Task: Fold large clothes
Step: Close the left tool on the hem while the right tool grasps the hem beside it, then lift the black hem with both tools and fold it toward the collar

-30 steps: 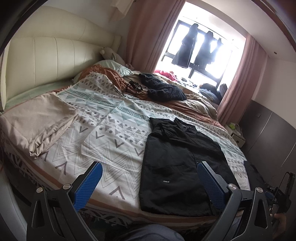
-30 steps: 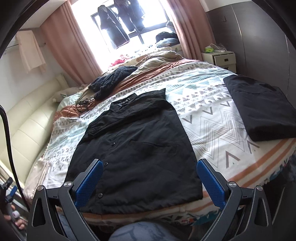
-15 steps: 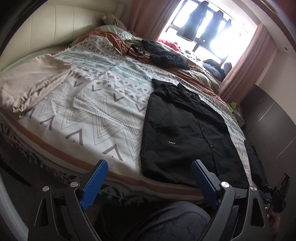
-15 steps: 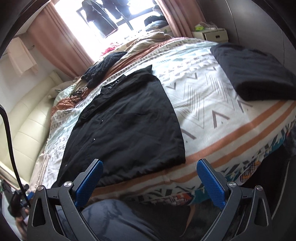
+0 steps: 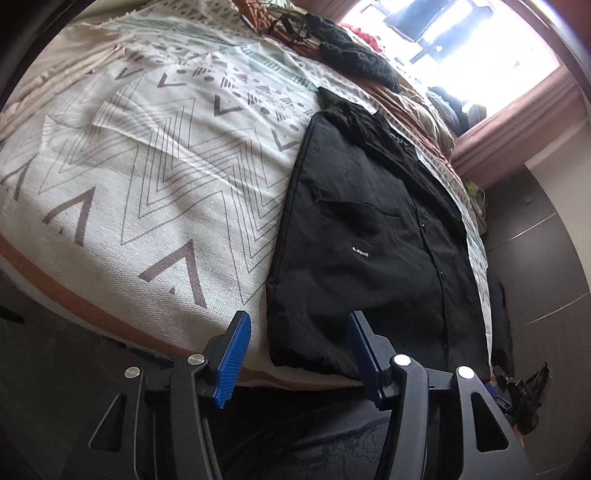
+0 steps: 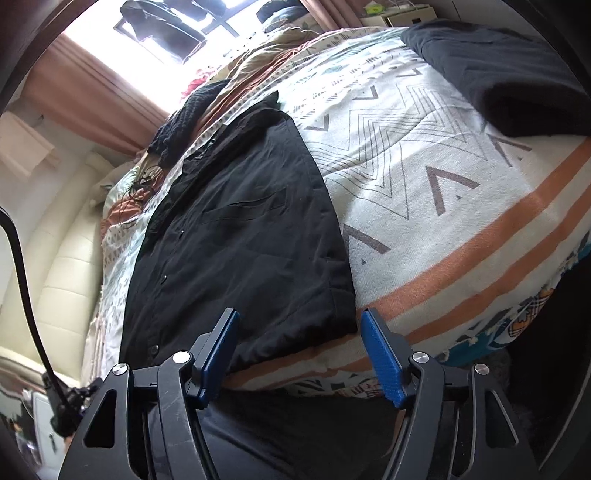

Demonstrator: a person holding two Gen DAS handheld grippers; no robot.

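A black jacket (image 5: pixel 373 236) lies flat on the patterned bedspread (image 5: pixel 155 177), hem toward me, sleeves folded in. My left gripper (image 5: pixel 295 354) is open, its blue pads either side of the hem's near left corner, just short of it. In the right wrist view the same jacket (image 6: pixel 236 236) fills the middle. My right gripper (image 6: pixel 299 350) is open, its pads straddling the hem's near right corner at the bedspread (image 6: pixel 436 206) edge. Neither gripper holds cloth.
A folded black garment (image 6: pixel 509 85) lies on the bed to the right. A dark knit piece (image 5: pixel 354 62) and cables lie near the window. A beige blanket (image 5: pixel 48 77) lies at the left. A nightstand (image 6: pixel 402 14) stands beyond the bed.
Both grippers have moved down and forward to the jacket's hem at the bed edge. Their jaws have narrowed but stay open.
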